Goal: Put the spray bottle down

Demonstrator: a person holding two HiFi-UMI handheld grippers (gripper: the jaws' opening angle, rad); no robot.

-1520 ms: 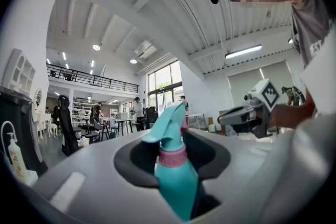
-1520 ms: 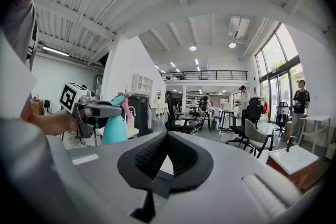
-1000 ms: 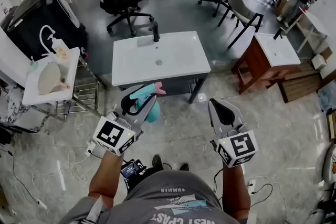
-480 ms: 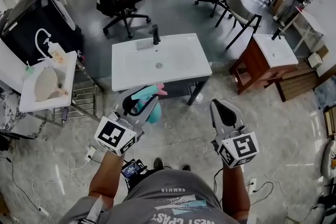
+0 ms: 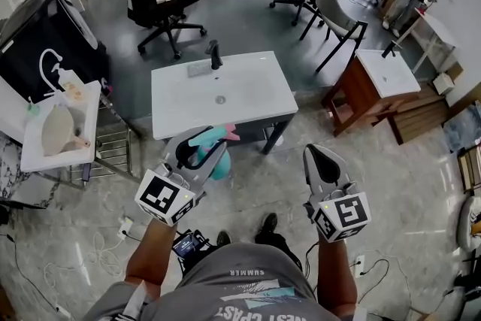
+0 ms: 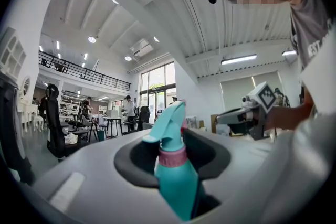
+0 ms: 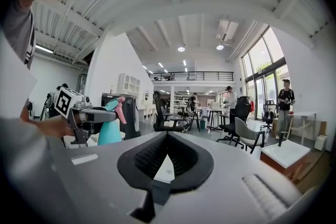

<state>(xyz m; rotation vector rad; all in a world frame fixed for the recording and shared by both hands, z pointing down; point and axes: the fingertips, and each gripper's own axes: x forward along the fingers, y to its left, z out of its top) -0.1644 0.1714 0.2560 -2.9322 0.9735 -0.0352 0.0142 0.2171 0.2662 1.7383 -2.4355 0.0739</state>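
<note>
**Left claw.** The left claw (image 5: pixel 204 140) pinches the spray bottle (image 5: pixel 219 165). In the left gripper view both jaws press on the teal body just below the pink collar. The bottle stands upright between them, and its spray head rises above the jaws.

**Spray bottle position.** The bottle is held in the air, clear of every surface. In the head view it hangs over the floor (image 5: pixel 255 192), just in front of the near edge of the white basin (image 5: pixel 188 105). Its pink trigger points toward the right claw. The right gripper view shows the bottle at the left of the frame, clamped in the left claw, with no support touching its base.

**Right claw.** The right claw (image 5: pixel 317 154) is pressed together at the tips and carries nothing. In its own view only the basin top shows through the gap between the pads. It is level with the left claw and well apart from it.

**Surroundings.** A black tap (image 5: pixel 214 54) stands at the far edge of the basin. A second basin on a wooden cabinet (image 5: pixel 361 98) stands to the right. Office chairs (image 5: pixel 154 4) stand behind.
</note>
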